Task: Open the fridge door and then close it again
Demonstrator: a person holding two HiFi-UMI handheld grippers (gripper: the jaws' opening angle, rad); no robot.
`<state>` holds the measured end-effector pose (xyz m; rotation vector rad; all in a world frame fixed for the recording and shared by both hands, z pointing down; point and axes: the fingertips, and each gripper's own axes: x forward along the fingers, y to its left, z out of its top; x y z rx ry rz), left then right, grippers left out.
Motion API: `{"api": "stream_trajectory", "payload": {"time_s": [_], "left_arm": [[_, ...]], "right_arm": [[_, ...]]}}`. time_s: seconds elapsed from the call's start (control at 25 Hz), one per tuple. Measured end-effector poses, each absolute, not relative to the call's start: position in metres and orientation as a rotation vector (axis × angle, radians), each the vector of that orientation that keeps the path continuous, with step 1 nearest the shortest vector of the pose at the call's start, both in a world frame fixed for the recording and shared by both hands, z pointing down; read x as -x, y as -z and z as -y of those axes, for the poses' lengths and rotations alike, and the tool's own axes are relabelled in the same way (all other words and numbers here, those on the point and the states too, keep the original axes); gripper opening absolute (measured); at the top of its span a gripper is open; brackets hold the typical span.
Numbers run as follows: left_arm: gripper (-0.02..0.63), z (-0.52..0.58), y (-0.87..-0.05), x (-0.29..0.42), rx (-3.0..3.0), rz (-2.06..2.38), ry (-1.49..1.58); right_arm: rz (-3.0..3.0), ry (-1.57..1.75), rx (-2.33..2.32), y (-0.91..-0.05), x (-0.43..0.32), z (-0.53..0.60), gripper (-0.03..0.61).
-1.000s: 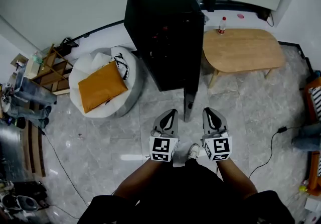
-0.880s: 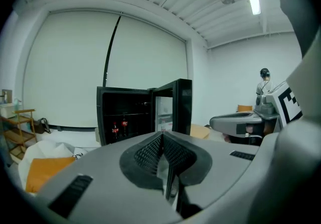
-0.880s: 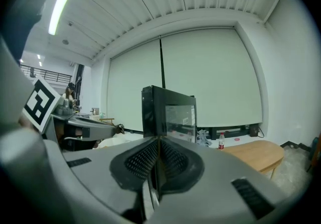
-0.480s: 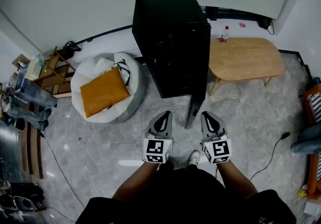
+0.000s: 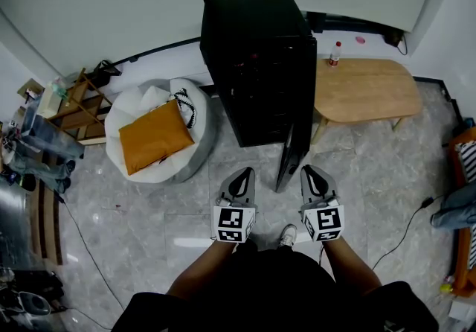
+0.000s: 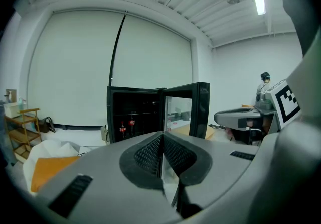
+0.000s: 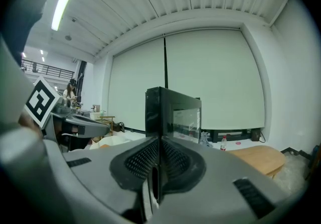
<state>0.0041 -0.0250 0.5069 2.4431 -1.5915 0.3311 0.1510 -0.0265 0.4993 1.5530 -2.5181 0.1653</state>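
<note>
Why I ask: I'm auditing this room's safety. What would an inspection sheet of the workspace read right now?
Surface: grey tiled floor.
Job's things: black fridge, its door swung open toward the person; red-labelled bottles inside.
Clutter: white beanbag with an orange cushion, wooden shelf rack at left, wooden table with one bottle at right.
Grippers: left gripper and right gripper both shut, empty, apart from the door, one each side of its edge.
Cables: black cable across the floor at right; thin cable at left.
Surroundings: pale blind wall behind the fridge.
</note>
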Motion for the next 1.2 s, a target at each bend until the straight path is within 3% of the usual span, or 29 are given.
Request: {"api": "stream_trajectory", "payload": {"time_s": [0.08, 0.16, 0.24, 1.2], "left_arm": [[0.021, 0.026, -0.51, -0.002, -2.433, 1.599, -0.349], [0.021, 0.027, -0.515, -0.001, -2.422, 1.608, -0.37], [0.021, 0.028, -0.517, 0.0, -2.414, 1.609, -0.377], [0.021, 0.026, -0.528, 0.037, -2.342, 1.658, -0.399]], "right_arm": [[2.516, -0.161, -1.528, -0.502, -0.148, 0.028, 0.04], [2.507, -0.158, -1.509, -0.506, -0.148, 0.03, 0.126], [2.506, -0.156, -1.5, -0.507, -0.148, 0.032, 0.154], [2.534, -0.148, -1.518, -0.505, -0.129, 0.049, 0.172]]}}
